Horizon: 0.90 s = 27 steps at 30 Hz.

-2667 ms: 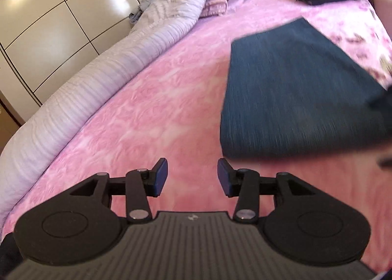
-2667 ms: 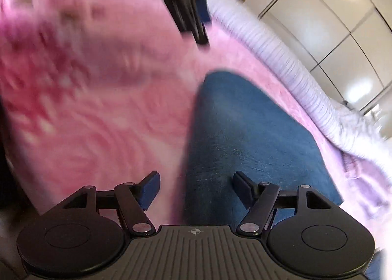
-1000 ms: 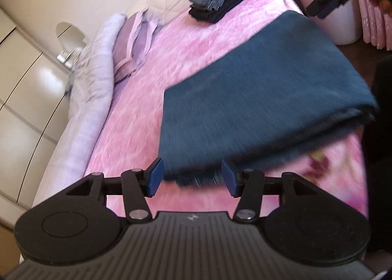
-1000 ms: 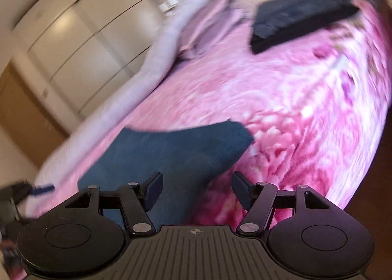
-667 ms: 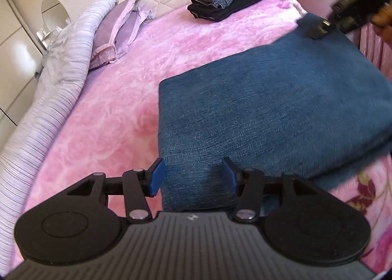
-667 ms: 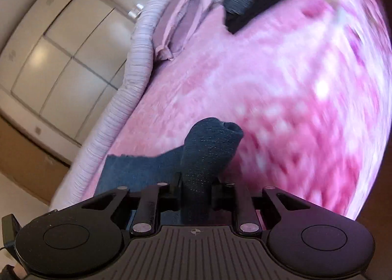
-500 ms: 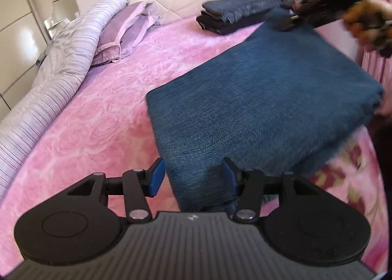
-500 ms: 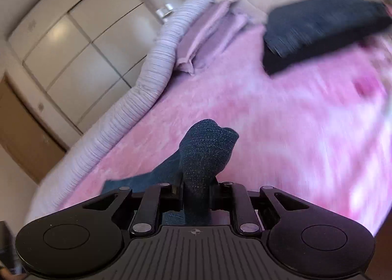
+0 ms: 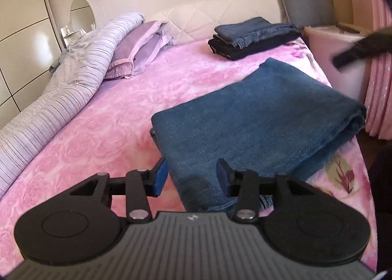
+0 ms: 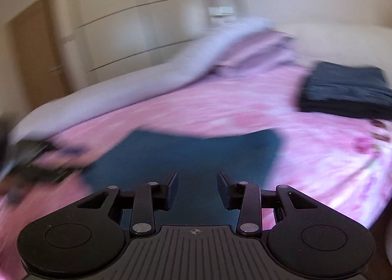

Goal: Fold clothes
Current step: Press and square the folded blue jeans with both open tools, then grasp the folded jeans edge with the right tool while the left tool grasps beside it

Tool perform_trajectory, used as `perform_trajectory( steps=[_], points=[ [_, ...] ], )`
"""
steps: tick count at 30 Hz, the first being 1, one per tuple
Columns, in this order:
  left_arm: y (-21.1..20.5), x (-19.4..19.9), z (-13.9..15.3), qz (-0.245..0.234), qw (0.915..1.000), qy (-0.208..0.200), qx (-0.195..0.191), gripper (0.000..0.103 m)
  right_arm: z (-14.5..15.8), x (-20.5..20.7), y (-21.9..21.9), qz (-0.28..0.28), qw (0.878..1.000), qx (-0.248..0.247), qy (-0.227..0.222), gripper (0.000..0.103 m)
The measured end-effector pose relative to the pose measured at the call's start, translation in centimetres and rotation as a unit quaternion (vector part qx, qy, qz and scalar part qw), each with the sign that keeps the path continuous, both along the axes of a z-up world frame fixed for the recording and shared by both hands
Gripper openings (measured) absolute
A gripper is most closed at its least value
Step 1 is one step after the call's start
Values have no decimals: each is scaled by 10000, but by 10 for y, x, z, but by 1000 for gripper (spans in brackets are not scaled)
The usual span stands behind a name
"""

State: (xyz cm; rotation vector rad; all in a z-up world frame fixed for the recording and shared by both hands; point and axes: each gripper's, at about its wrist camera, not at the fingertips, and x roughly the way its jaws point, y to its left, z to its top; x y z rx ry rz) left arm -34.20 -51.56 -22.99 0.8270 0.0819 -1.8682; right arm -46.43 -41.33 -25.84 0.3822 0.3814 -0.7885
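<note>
A folded blue garment [image 9: 257, 120] lies on the pink bedspread [image 9: 103, 128] near the bed's right side. My left gripper [image 9: 192, 173] is open and empty, its fingers straddling the garment's near corner just above it. The right wrist view is blurred by motion. There my right gripper [image 10: 197, 185] is open and empty over the same blue garment [image 10: 191, 155]. The right gripper also shows as a dark blur at the far right of the left wrist view [image 9: 362, 47].
A stack of folded dark jeans [image 9: 252, 35] sits near the headboard [image 9: 220, 13]. A rolled lilac striped duvet [image 9: 61, 89] and lilac pillow [image 9: 139, 44] lie along the left side. A white bin [image 9: 343, 59] and pink curtain [image 9: 379, 59] stand right of the bed. Wardrobe doors [image 10: 137, 25] are beyond.
My right gripper has let go of the blue garment's corner, opened and swung away. The garment has settled flat. My left gripper stays open at the near corner.
</note>
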Motion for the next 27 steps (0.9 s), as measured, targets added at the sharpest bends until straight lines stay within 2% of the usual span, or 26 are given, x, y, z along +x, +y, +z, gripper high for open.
perform_trajectory(
  steps=[3,6,8,11,14,15,18,21,24,27],
  points=[
    [-5,-3,-18,76,9997,-175,142,39,-30,26,29,312,9987,89,395,39],
    [-5,-8,-21,148,9996,-226,130,39,-63,38,26,302,9931,738,856,39],
    [-5,-10,-16,123,9993,-312,157,39,-57,35,30,327,9927,730,906,39],
    [1,-6,-4,123,9997,-217,86,38,-32,21,42,299,9975,362,520,39],
    [4,-4,-3,130,9998,-101,69,37,-24,10,49,118,9997,45,204,39],
    [3,-4,-5,129,9998,-95,98,38,-28,10,47,103,9998,12,174,39],
    [-2,-5,-18,113,9997,-126,150,38,-35,24,40,207,9990,374,127,39],
    [-6,-1,-23,109,9999,-5,128,40,-20,31,50,529,9985,93,-105,39],
    [-6,1,-27,20,10000,-18,75,41,-13,26,45,202,9994,-278,-82,39],
    [-8,4,-27,23,9999,65,112,42,-18,19,43,51,9997,-256,-31,39]
  ],
)
